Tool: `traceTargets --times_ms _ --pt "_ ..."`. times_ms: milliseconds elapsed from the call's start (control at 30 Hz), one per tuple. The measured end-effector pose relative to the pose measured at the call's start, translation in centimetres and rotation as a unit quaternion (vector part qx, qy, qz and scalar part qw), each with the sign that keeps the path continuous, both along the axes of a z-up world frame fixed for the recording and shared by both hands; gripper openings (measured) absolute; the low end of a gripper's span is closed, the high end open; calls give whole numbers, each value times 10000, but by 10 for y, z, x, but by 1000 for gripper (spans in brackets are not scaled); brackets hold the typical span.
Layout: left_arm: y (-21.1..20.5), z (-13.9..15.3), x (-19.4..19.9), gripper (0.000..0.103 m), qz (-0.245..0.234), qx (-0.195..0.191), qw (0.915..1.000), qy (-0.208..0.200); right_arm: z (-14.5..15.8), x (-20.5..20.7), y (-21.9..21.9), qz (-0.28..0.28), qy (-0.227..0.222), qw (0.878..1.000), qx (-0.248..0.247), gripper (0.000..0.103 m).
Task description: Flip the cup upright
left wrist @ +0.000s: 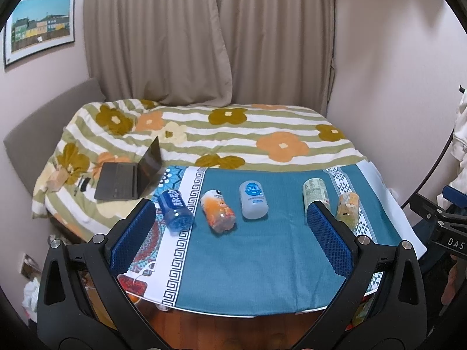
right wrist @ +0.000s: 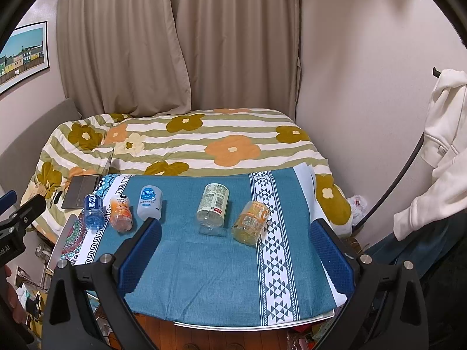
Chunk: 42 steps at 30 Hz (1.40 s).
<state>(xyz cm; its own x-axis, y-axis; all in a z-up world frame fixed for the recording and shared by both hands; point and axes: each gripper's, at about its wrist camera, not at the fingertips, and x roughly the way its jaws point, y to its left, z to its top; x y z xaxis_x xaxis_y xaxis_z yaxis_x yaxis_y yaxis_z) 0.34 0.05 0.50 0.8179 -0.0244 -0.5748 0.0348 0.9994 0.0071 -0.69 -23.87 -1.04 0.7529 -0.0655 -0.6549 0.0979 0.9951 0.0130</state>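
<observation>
Several cut-bottle cups lie on their sides in a row on the blue-clothed table (left wrist: 248,262). From left: a blue cup (left wrist: 175,210) (right wrist: 94,211), an orange cup (left wrist: 219,211) (right wrist: 121,213), a white and blue cup (left wrist: 253,199) (right wrist: 149,202), a green-labelled clear cup (left wrist: 314,194) (right wrist: 212,208) and a yellow cup (left wrist: 347,205) (right wrist: 251,223). My left gripper (left wrist: 233,230) is open and empty above the table's near edge. My right gripper (right wrist: 236,248) is open and empty, also near the front edge. Neither touches a cup.
A bed with a flowered blanket (left wrist: 219,137) stands behind the table. An open laptop (left wrist: 128,178) rests on it at the left. Curtains (left wrist: 204,35) hang behind. A white hoodie (right wrist: 440,145) hangs at the right. The table cloth (right wrist: 219,262) is bare in front of the cups.
</observation>
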Motion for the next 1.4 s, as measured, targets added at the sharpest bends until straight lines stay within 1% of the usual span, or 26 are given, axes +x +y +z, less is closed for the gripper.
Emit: traceTargets --times_ms 867,1400 --pt "2 -2 0 103 -5 -70 10000 7 -3 1 -1 6 -4 10000 25 101" --pt "3 0 1 103 -10 -88 10000 -4 2 3 -4 45 -31 10000 56 101"
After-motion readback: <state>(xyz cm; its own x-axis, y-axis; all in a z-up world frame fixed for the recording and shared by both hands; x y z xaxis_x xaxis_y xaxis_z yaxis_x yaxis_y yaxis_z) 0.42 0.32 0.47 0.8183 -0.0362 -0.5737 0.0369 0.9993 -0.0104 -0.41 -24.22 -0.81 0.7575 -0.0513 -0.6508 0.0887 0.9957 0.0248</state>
